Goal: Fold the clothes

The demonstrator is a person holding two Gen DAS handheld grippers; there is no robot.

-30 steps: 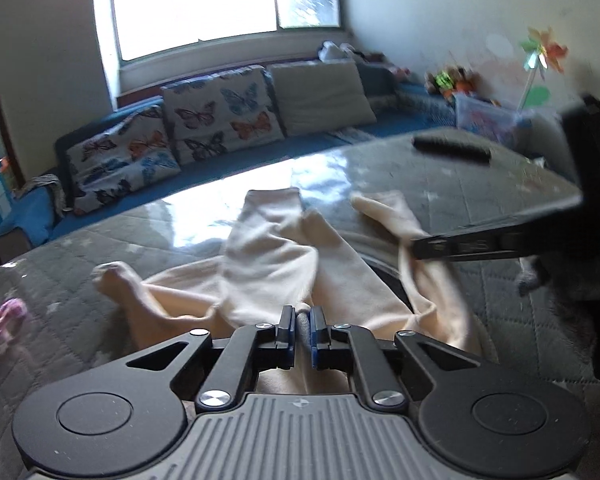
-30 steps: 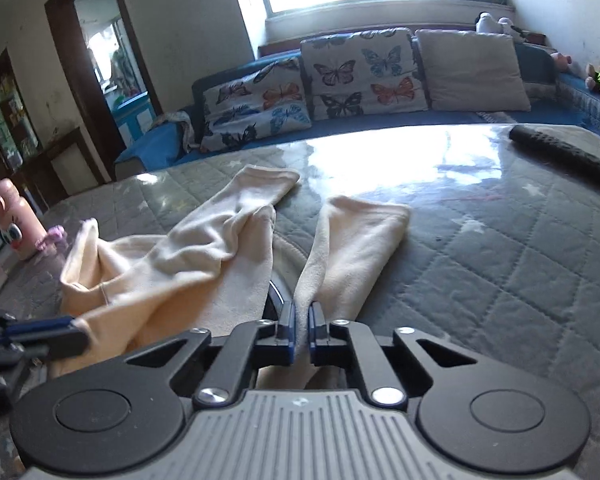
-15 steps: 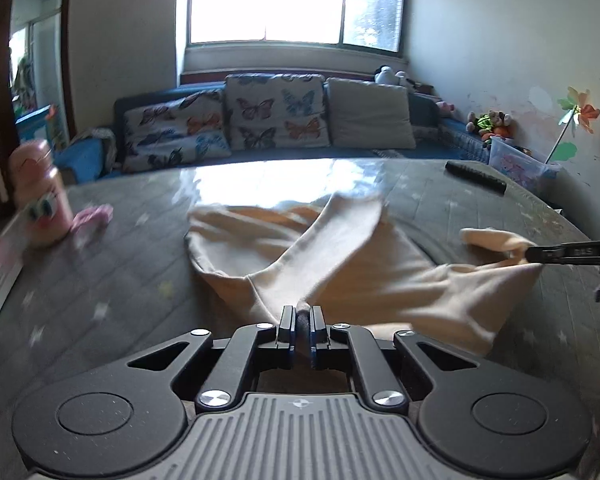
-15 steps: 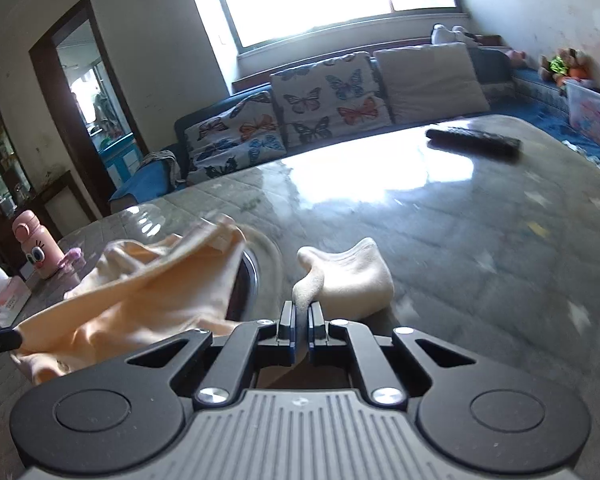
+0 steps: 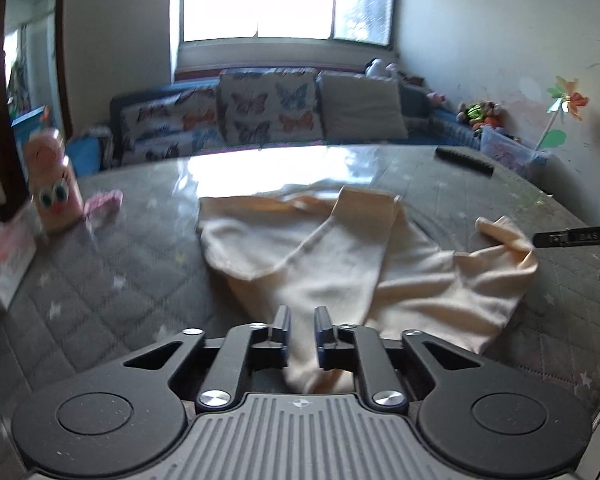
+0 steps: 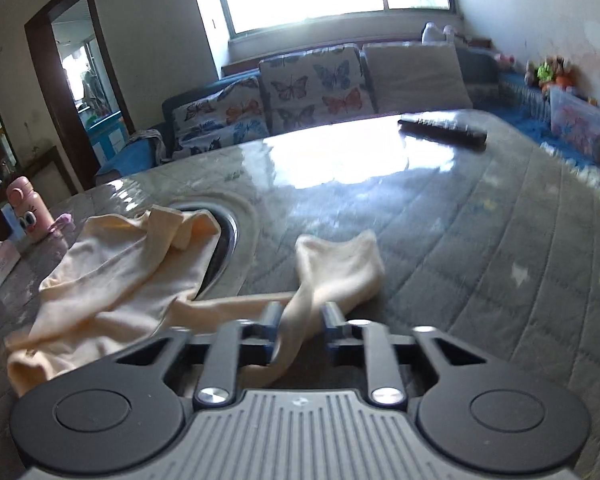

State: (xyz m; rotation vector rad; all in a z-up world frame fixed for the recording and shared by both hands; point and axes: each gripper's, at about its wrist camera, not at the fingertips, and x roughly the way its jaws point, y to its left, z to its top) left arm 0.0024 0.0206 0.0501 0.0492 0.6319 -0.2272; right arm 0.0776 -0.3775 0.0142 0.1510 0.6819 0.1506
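- Left gripper [image 5: 302,322]: the jaws now stand apart with a strip of the cream garment [image 5: 340,268] lying loose in the gap. Half a second ago they were pinched tight on that same cloth, so it has just let go.
- Right gripper [image 6: 302,316]: same story, fingers spread with a twisted bit of the fabric running slack between them, where a moment back they were closed on it.
- So both ends got dropped together, which reads like a fold step being set down, not a slip.
- The garment sits on the grey quilted table [image 6: 500,240], near the front edge. From the right wrist view one leg end flops just ahead of the fingers and the bulk is bunched off to the left, partly over a round inset [image 6: 230,236] in the tabletop.
- It's still pretty rumpled and far from a tidy rectangle, so the job looks early to middle. Probably needs smoothing and a fresh grab.
- Further out: a pink bottle [image 5: 54,184] and a white box [image 5: 4,264] at the left, a black remote [image 6: 442,130] toward the far side, all well apart from the cloth.
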